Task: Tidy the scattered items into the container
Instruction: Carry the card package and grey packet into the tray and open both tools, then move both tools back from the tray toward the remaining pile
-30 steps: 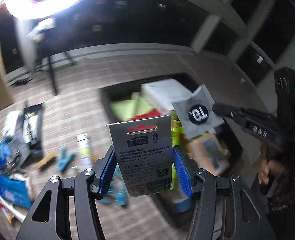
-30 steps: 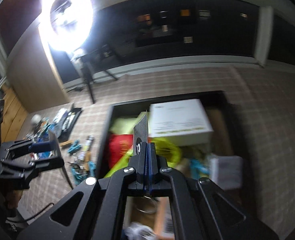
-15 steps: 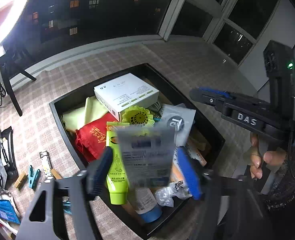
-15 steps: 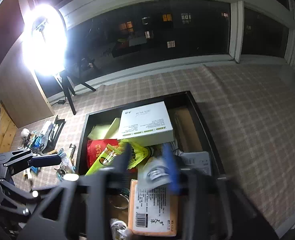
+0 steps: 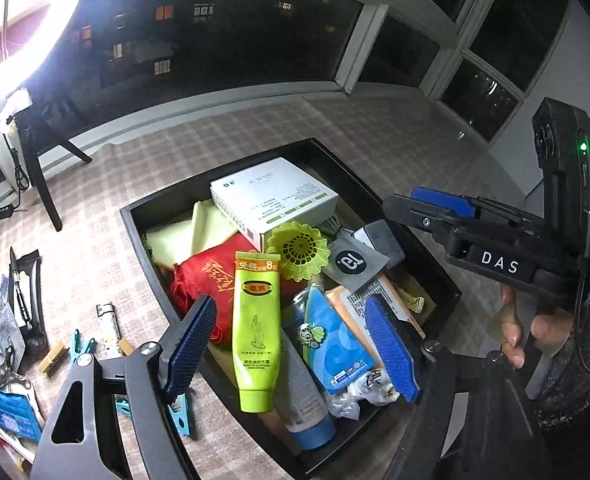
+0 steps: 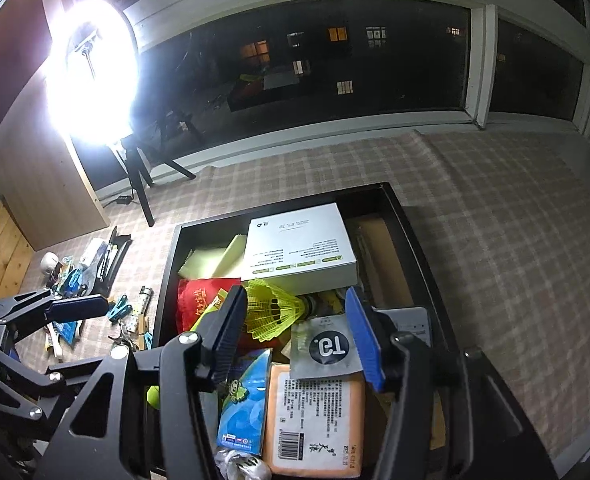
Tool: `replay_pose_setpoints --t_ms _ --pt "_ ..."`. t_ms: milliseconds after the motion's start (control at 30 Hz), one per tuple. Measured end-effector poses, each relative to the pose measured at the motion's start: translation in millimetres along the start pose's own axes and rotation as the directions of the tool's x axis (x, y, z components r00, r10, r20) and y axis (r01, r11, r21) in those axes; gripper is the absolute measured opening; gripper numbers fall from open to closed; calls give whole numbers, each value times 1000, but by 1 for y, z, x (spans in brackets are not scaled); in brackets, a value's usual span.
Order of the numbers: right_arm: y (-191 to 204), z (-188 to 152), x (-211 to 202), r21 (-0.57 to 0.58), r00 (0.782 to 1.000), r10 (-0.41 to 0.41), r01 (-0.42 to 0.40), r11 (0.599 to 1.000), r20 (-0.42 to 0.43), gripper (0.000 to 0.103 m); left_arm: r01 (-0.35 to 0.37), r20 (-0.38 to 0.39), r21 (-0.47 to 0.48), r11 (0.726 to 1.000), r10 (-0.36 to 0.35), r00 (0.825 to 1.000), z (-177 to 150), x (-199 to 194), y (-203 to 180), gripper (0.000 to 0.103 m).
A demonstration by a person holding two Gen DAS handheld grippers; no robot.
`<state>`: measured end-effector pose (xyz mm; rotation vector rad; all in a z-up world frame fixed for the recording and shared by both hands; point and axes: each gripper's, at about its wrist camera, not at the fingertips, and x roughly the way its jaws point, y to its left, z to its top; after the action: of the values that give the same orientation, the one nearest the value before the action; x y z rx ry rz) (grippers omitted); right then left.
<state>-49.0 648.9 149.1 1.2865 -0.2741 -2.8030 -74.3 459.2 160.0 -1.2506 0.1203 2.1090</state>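
Note:
A black rectangular container (image 5: 135,224) (image 6: 419,240) on the checked cloth holds a white box (image 5: 271,196) (image 6: 299,248), a red pouch (image 5: 207,276), a green tube (image 5: 255,328), a yellow shuttlecock (image 5: 299,250) (image 6: 271,312), a blue card pack (image 5: 335,344) (image 6: 243,400), a grey T9 sachet (image 5: 353,264) (image 6: 327,348) and an orange packet (image 6: 315,416). My left gripper (image 5: 291,348) is open and empty above the container's near end. My right gripper (image 6: 295,332) is open and empty above the sachet; it also shows in the left wrist view (image 5: 443,208).
Loose items lie on the cloth left of the container: blue clips (image 5: 81,346), a lighter (image 5: 109,322), wooden pegs (image 5: 51,358), a black tray with pens (image 5: 27,296) and blue packets (image 5: 11,408). A ring light on a tripod (image 6: 91,84) stands behind.
Both grippers opened over the container. The left one let go of its card pack and the right one let go of the grey T9 sachet; both now lie inside.

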Motion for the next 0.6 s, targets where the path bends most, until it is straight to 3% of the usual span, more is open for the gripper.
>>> replay_pose_setpoints --t_ms 267,400,600 --pt "15 2 3 -10 1000 17 -17 1000 -10 56 -35 30 -23 999 36 999 -4 -17 16 75" --pt "33 3 3 -34 1000 22 -23 999 -10 63 -66 59 -34 997 68 996 -8 -32 25 75" --pt "65 4 2 -75 999 44 -45 996 -15 66 -124 97 -63 990 130 987 -19 -58 44 75"
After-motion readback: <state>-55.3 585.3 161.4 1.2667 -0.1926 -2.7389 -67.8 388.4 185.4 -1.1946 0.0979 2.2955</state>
